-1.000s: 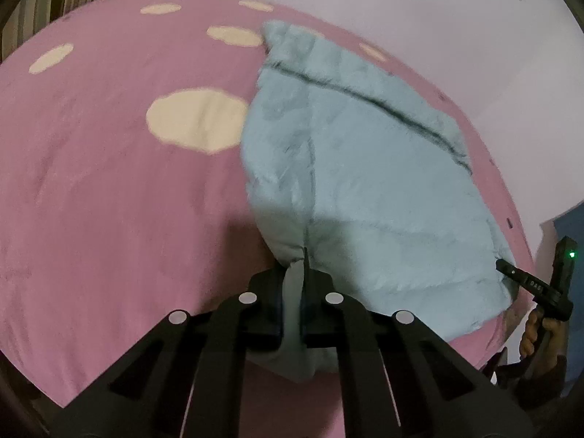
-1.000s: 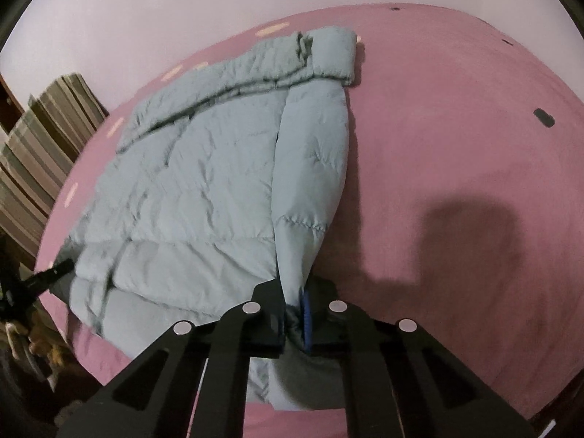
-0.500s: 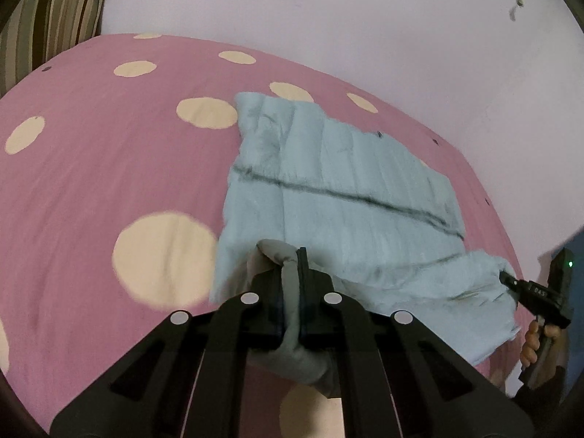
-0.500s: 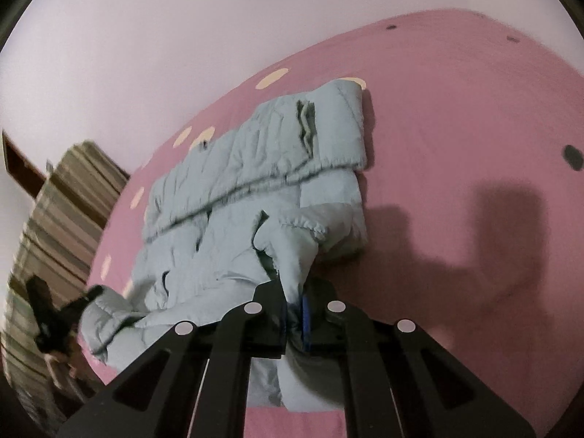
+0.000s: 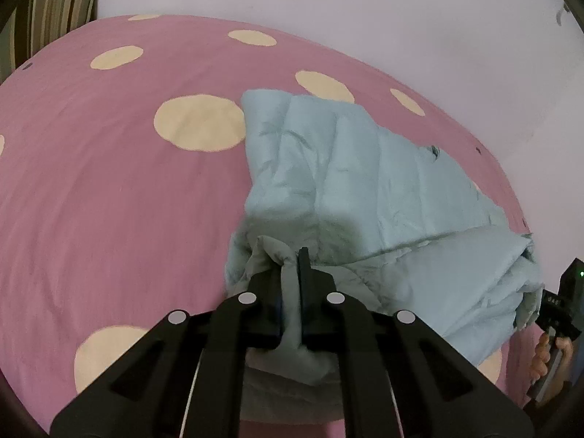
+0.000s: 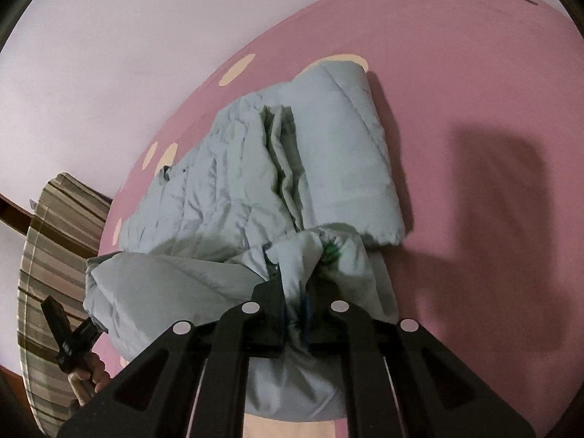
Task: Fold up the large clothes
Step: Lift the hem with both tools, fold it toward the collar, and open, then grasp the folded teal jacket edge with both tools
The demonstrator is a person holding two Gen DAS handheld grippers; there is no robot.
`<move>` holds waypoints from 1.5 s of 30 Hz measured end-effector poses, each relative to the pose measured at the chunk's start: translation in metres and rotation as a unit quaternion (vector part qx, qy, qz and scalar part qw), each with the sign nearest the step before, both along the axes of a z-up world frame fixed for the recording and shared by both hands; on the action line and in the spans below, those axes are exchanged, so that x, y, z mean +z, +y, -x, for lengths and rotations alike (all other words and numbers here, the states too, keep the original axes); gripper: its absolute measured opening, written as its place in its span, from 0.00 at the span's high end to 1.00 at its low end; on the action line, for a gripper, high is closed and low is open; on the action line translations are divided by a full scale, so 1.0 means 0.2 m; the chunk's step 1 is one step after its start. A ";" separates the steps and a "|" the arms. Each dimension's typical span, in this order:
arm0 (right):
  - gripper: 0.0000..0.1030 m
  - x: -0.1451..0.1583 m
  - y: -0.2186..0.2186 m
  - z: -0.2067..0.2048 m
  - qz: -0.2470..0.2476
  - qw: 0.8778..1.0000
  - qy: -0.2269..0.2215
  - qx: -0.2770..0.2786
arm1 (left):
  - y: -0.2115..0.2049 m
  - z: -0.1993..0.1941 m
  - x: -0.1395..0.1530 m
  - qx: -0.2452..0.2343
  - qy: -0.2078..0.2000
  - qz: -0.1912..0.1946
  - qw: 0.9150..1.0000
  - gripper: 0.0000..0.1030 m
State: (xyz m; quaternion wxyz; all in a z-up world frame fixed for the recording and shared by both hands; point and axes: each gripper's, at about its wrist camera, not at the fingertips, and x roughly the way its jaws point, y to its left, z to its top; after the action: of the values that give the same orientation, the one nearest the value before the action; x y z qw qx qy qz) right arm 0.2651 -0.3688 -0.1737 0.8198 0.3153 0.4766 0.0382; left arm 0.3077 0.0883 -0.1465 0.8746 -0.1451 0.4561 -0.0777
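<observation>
A light blue puffer jacket (image 5: 365, 182) lies on a pink bed with cream dots (image 5: 109, 189). Its near part is lifted and folded over towards the far part. My left gripper (image 5: 291, 273) is shut on one corner of the jacket's near edge. My right gripper (image 6: 294, 292) is shut on the other corner of the jacket (image 6: 237, 189), where a bit of green lining shows. Each gripper shows at the edge of the other's view, the right gripper (image 5: 558, 303) at the right and the left gripper (image 6: 69, 339) at the lower left.
A pale wall (image 5: 328, 7) runs behind the bed. A striped brown and beige cushion (image 6: 47, 255) stands at the bed's left end. The bed (image 6: 474, 146) is bare pink to the right of the jacket, with my shadow on it.
Both grippers have carried the jacket's near edge up and forward over the rest of it. The jacket, flat and spread a second ago, now lies doubled over and shorter.
</observation>
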 end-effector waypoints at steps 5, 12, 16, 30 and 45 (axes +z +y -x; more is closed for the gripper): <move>0.79 0.05 -0.06 0.01 -0.009 1.000 -0.016 -0.018 | 0.04 -0.01 0.07 0.008 -0.017 0.019 1.000 0.61; 0.57 0.16 -0.18 0.06 0.010 0.997 -0.043 -0.055 | 0.15 0.04 0.14 0.044 -0.039 0.025 0.998 0.44; 0.57 0.18 -0.23 0.11 0.010 0.996 -0.048 -0.069 | 0.19 0.09 0.13 0.054 -0.037 0.015 0.998 0.43; 0.57 0.18 -0.32 0.29 0.027 0.995 -0.049 -0.085 | 0.47 0.30 0.10 0.114 -0.041 0.033 0.992 0.39; 0.40 0.20 -0.06 -0.02 0.111 0.991 -0.080 0.013 | 0.17 -0.01 0.02 -0.001 -0.021 0.028 0.999 0.31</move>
State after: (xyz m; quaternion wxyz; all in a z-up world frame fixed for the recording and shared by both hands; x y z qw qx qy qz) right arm 0.2687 -0.3809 -0.1339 0.8847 0.2124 0.4144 0.0210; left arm 0.3100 0.1217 -0.1428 0.8797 -0.1676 0.4350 -0.0941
